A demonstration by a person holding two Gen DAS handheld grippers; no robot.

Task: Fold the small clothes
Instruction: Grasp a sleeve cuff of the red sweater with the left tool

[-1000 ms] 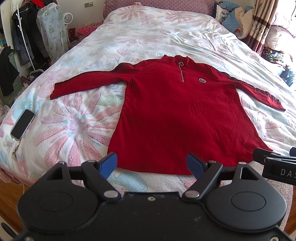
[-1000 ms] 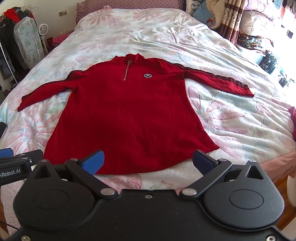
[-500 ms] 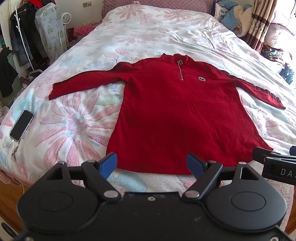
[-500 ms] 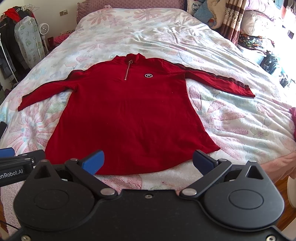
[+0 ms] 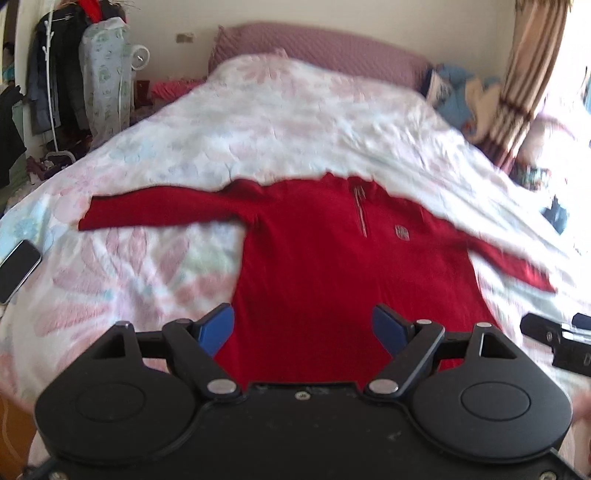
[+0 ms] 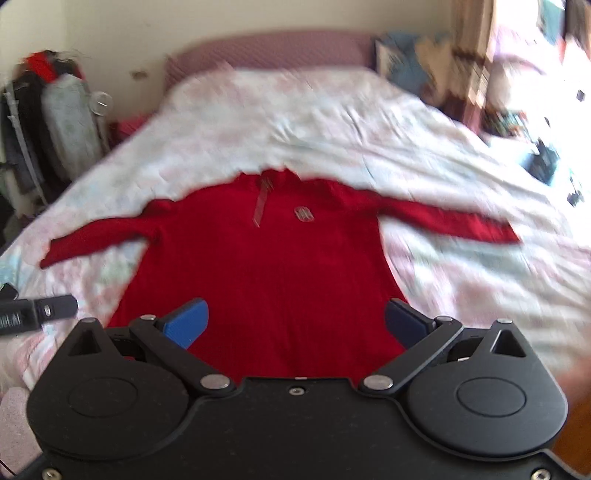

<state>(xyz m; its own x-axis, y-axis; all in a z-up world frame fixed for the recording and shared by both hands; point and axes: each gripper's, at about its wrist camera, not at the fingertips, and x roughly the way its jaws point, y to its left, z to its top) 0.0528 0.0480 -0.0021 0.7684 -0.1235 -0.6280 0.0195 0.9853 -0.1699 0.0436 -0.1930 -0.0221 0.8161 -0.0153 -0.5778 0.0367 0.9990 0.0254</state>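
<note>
Home bedroom: bed (image 5: 314, 122) under floral quilt, padded mauve headboard (image 5: 332, 48), clothes rack (image 5: 48, 74) hung with coats, striped curtain (image 5: 524, 81), phone (image 5: 16, 269) lying on the covers.

A big bed with a white flowery cover (image 5: 295, 122) fills the room, with a soft purple headboard (image 5: 317, 48) against a plain cream wall (image 5: 177, 18). Striped brown curtains (image 5: 528, 74) hang beside a bright sunny window (image 6: 576, 51)

a floral-covered bed (image 5: 332, 122) carries a spread red top (image 5: 332, 266) and a phone (image 5: 16, 269).
</note>
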